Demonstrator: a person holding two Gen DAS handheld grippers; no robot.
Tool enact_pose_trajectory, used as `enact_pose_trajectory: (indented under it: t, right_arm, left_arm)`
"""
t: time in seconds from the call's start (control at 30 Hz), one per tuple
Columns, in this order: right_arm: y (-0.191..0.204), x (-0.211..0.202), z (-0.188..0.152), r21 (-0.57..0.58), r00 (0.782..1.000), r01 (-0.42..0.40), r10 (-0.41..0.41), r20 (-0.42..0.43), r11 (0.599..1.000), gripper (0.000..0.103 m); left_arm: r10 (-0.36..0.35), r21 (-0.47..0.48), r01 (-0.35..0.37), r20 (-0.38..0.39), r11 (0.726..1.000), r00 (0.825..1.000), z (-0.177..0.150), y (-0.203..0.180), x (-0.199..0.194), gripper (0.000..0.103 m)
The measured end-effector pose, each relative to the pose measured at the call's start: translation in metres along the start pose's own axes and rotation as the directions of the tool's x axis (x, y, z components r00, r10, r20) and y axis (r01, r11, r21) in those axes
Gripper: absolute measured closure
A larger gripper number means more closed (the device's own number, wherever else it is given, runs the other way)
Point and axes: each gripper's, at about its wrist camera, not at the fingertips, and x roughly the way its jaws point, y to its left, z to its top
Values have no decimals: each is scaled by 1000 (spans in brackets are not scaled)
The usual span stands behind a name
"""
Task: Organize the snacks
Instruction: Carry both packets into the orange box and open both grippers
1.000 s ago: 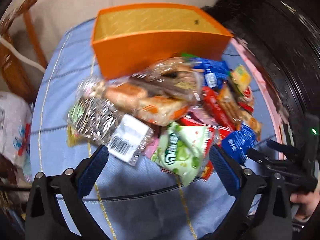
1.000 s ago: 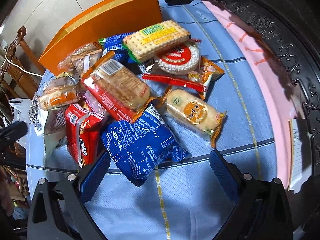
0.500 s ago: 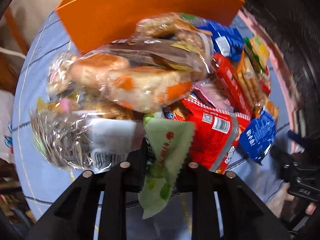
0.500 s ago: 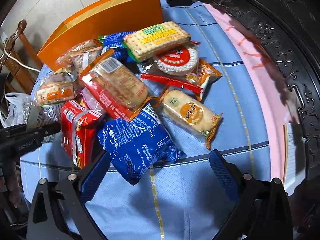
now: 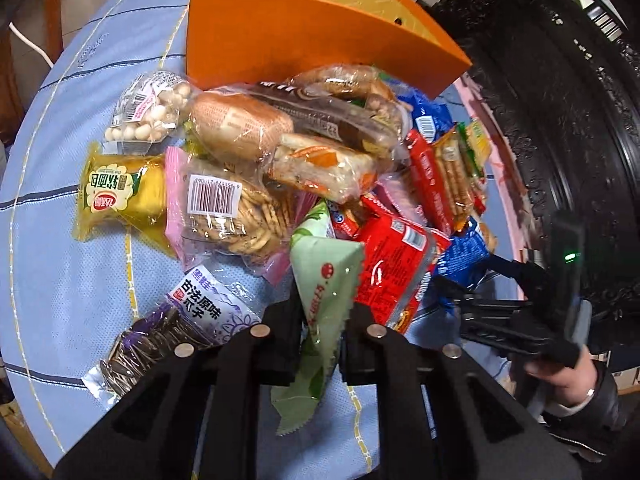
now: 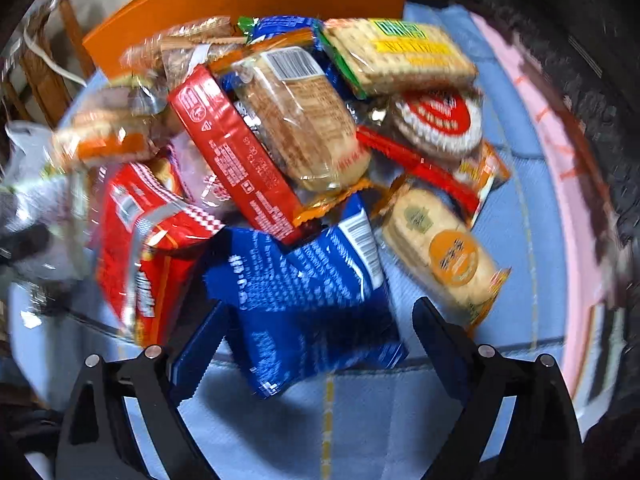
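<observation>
Green snack packet (image 5: 326, 280) pinched near its lower end between the closed left tongs (image 5: 320, 332), serrated bottom edge hanging below the fingers, upper part leaning against the snack pile. Blue-checked cloth (image 5: 60, 280) spread over the tabletop, heaped with wrapped snacks in front of an open orange box (image 5: 304, 36) standing at the far side. On the pile's left side: a yellow cake packet (image 5: 120, 196), a clear cracker bag (image 5: 228, 212) with a barcode label just beside it, a bag of small pale balls (image 5: 148, 116) behind them, a sunflower seed packet (image 5: 176, 320) nearest the left tongs. Wrapped bread (image 5: 240, 128) and a sandwich (image 5: 320, 168) stacked on top in the middle. Red packet (image 5: 396, 264) touching the green one on its right. Right tongs (image 6: 316, 332) partly open and opening, pointed steeply down, fingers straddling the near end of a blue packet (image 6: 304, 280); left finger close against the wrapper, right finger clear of it, picture blurred. Beside the blue packet, a round-labelled biscuit pack (image 6: 440, 252) to the right and a red checked packet (image 6: 140, 248) to the left. Long cracker pack (image 6: 400, 56) with green and yellow label at the far right of the pile, near the box. Person's hand (image 5: 568, 380) on the right tongs' handle, seen from the left wrist view.
</observation>
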Motion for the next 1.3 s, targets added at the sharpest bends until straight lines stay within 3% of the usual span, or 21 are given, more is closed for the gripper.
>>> enact_pose_trajectory:
  t: [0.03,0.1,0.17,0.3,0.43,0.5,0.57,0.6,0.7,0.87,0.97,1.07,1.23,1.3]
  right_arm:
    - [1,3,0,-6,999,-32,32,-10,999,36]
    - [0,-4,3,14,998,-57,57,-24,998,42]
    - [-6,-20,5,40,996,-87,87,6,995,43]
    - [-37,-54,4,162,968,-249,242,59,955,45]
    - [-62,-81,6,264,887,-462,438,146,847,46]
    - [-67,-91,12,276,849,-527,490,196,804,46]
    - [-71,-101,26,287,797,-604,549,253,744,46]
    - [-74,-105,36,284,787,-615,553,274,735,46]
    - [-68,-124,61,243,790,-604,529,310,759,46]
    - [-69,-131,159,139,804,-535,452,386,833,47]
    - [-64,-116,219,122,830,-469,389,399,875,47]
    - [-51,-89,264,118,870,-397,333,363,910,47]
    - [-30,-37,292,107,925,-291,251,285,951,45]
    - [-26,-25,283,117,936,-286,251,248,951,45]
  left_arm:
    - [-9,-4,9,1,1000,1000,0,1,-2,90]
    - [-18,-7,18,9,1000,1000,1,0,-6,90]
    - [-32,-5,32,34,999,999,3,-3,-13,90]
    - [-69,23,67,104,997,992,5,-3,-43,90]
    - [-91,45,84,172,995,981,11,-6,-63,90]
    - [-111,31,107,194,994,975,19,-3,-71,89]
    - [-106,28,103,218,994,970,29,-5,-75,89]
    - [-90,36,84,234,996,968,36,-5,-78,89]
    - [-88,42,80,262,996,961,64,-8,-83,89]
    - [-63,77,40,325,996,944,130,-23,-90,89]
    - [-42,53,27,324,998,945,177,-27,-78,89]
    - [23,2,-24,281,1000,960,214,-24,-52,89]
    - [85,-33,-80,213,996,973,233,-14,-14,87]
    - [108,-59,-98,197,993,974,229,-6,-5,77]
